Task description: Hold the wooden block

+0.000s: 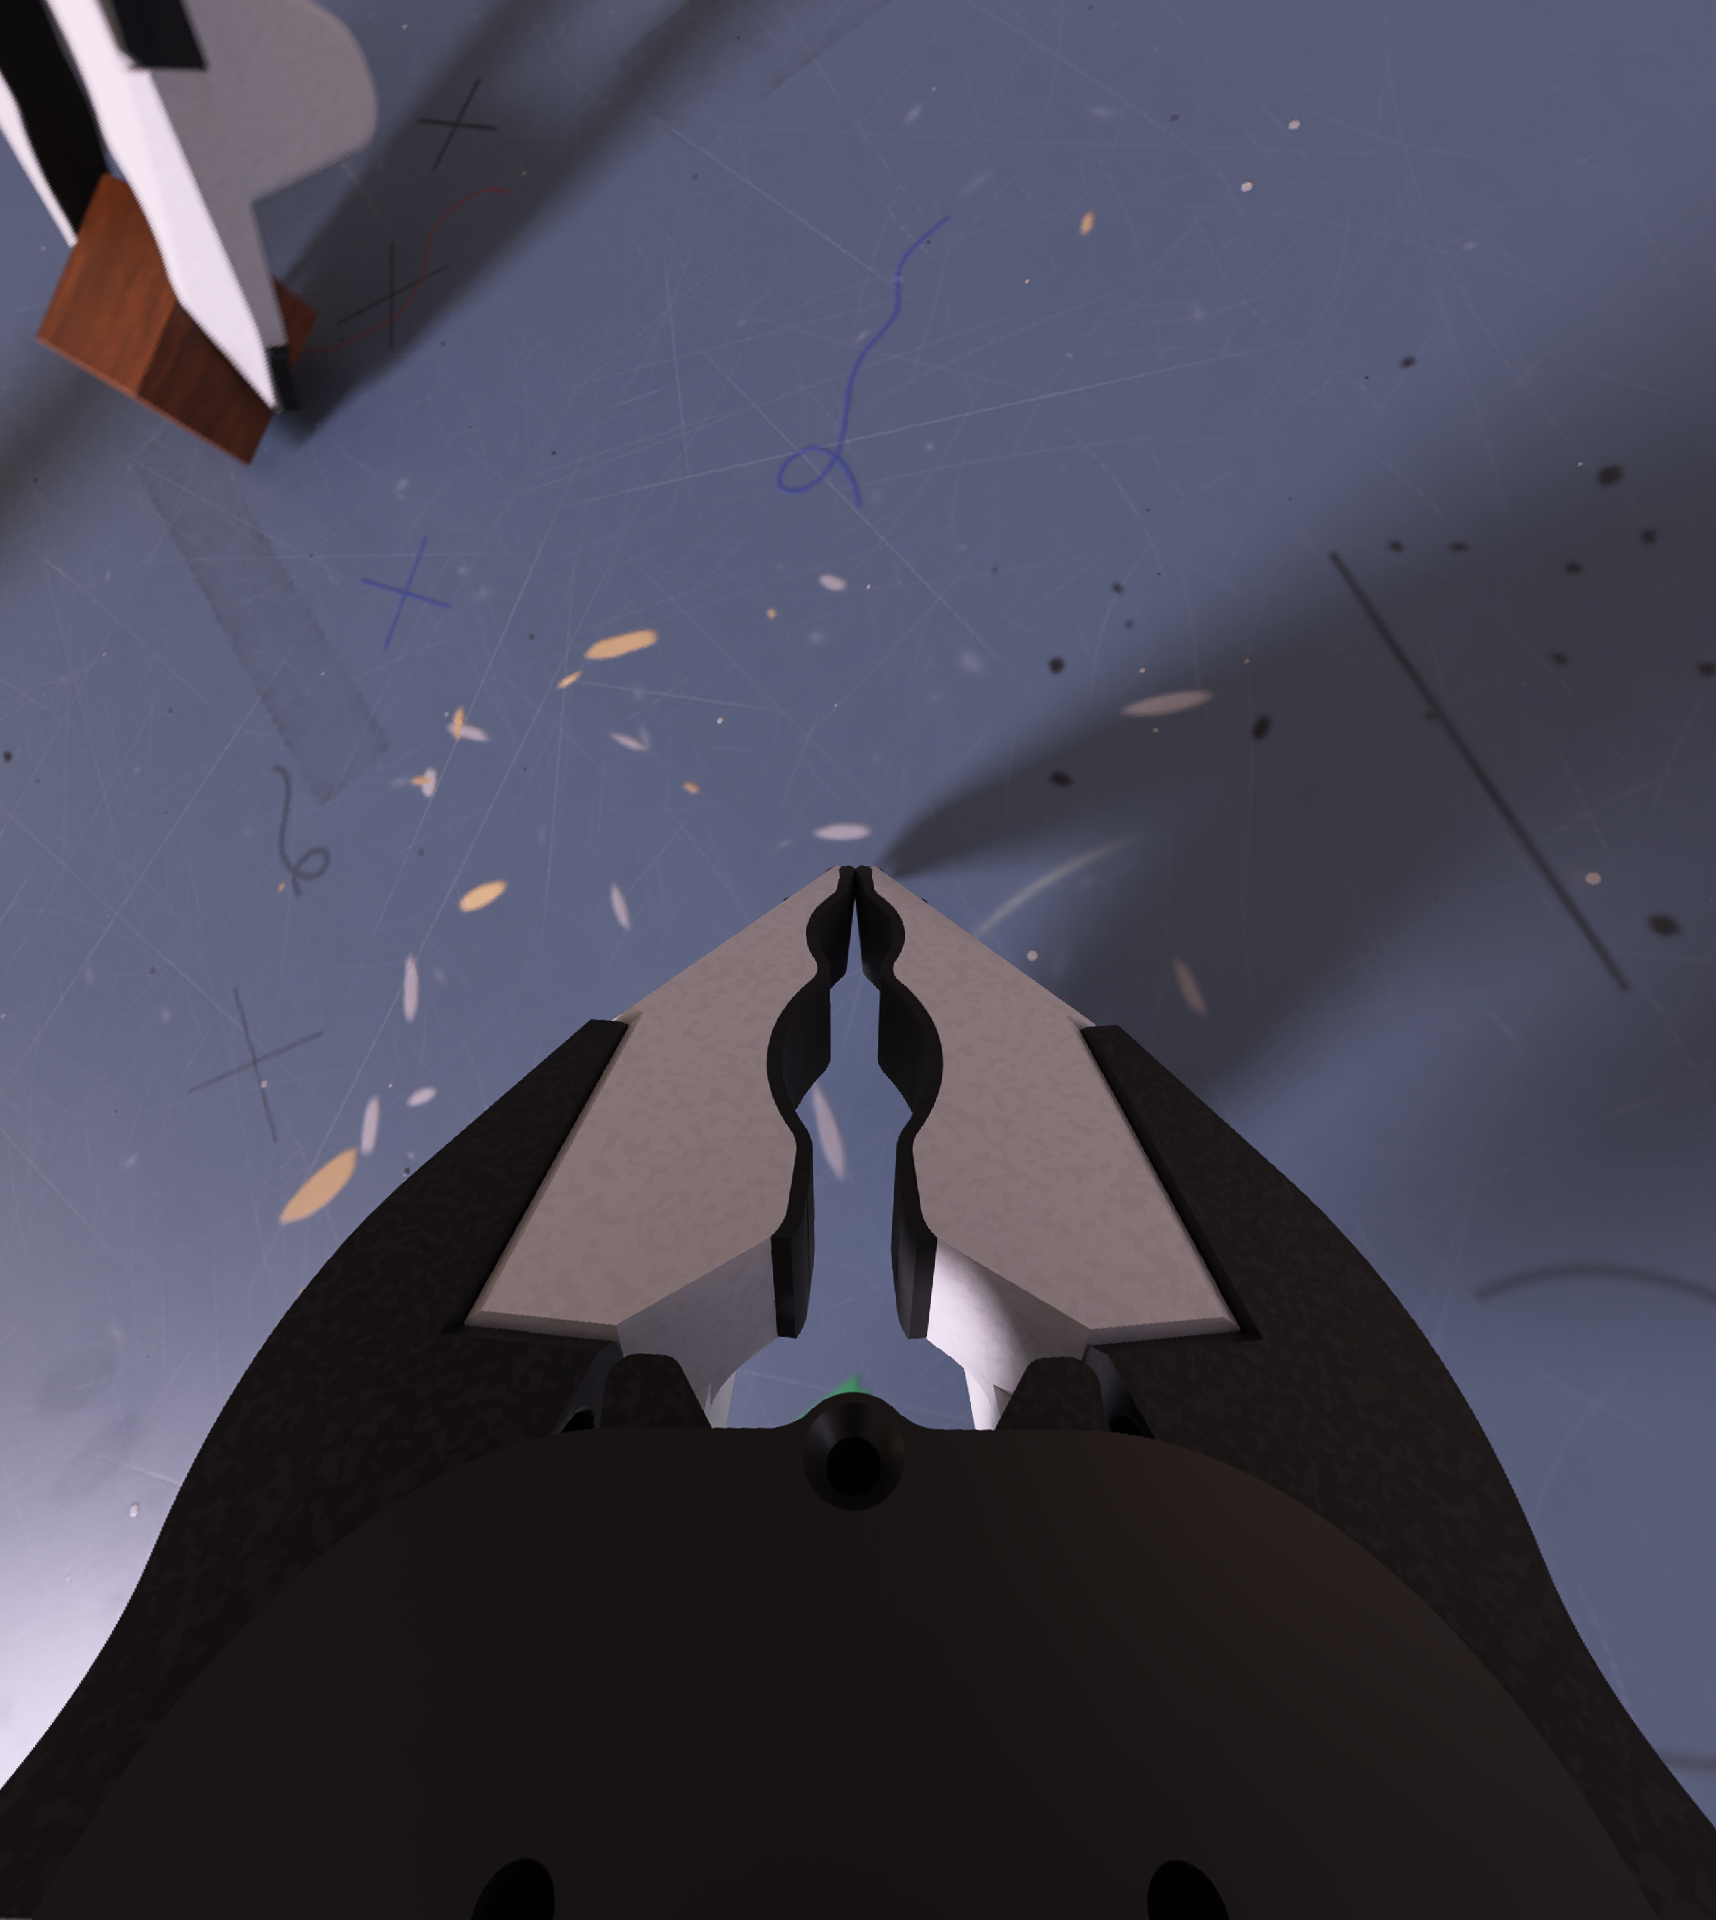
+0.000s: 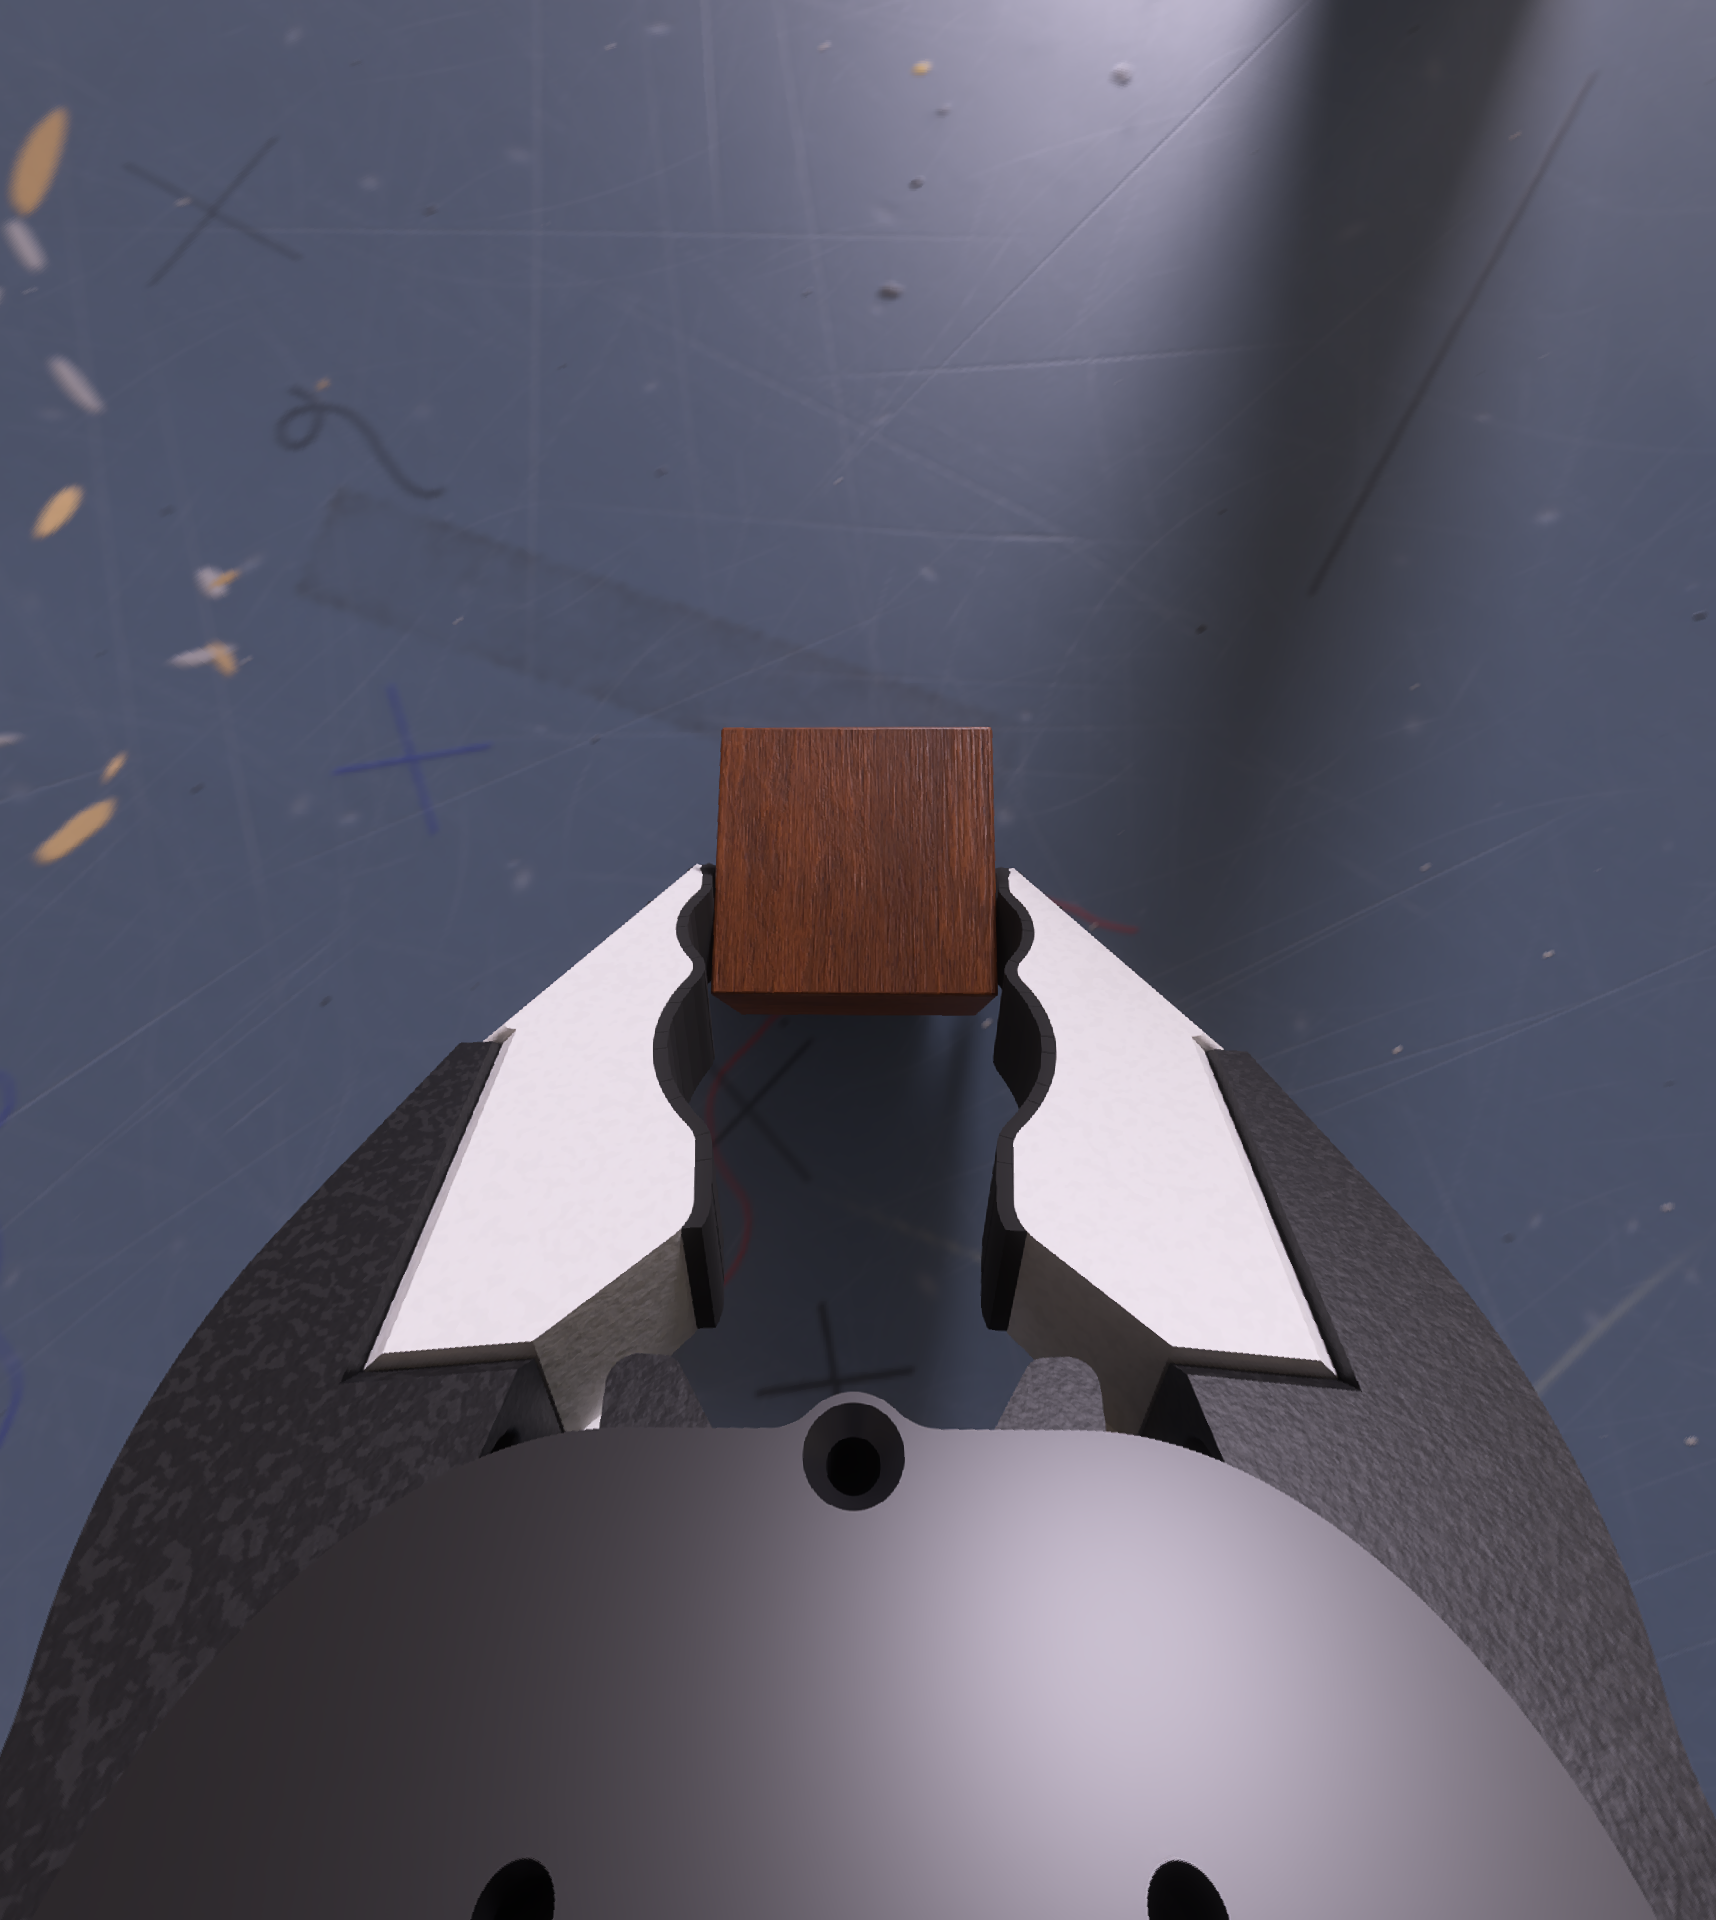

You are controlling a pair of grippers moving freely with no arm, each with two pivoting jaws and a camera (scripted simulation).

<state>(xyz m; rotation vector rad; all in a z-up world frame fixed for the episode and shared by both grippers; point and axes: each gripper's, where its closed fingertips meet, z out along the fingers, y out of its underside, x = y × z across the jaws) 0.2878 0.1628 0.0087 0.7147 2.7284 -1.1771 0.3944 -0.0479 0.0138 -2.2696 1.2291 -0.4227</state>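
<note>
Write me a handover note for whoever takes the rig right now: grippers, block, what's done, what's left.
Right gripper: shut on the block, which sits between its fingertips, both pads against its sides.
Left gripper: shut, empty, tips together over bare table, well apart from the block.
Block: brown wood. From the left wrist view it appears off the table with shadow beneath, though the gap is hard to judge.
Done: the block is gripped.
Left: keep the right grip steady. The hold is only at the fingertips, so avoid quick moves. The left has no part yet.
</note>
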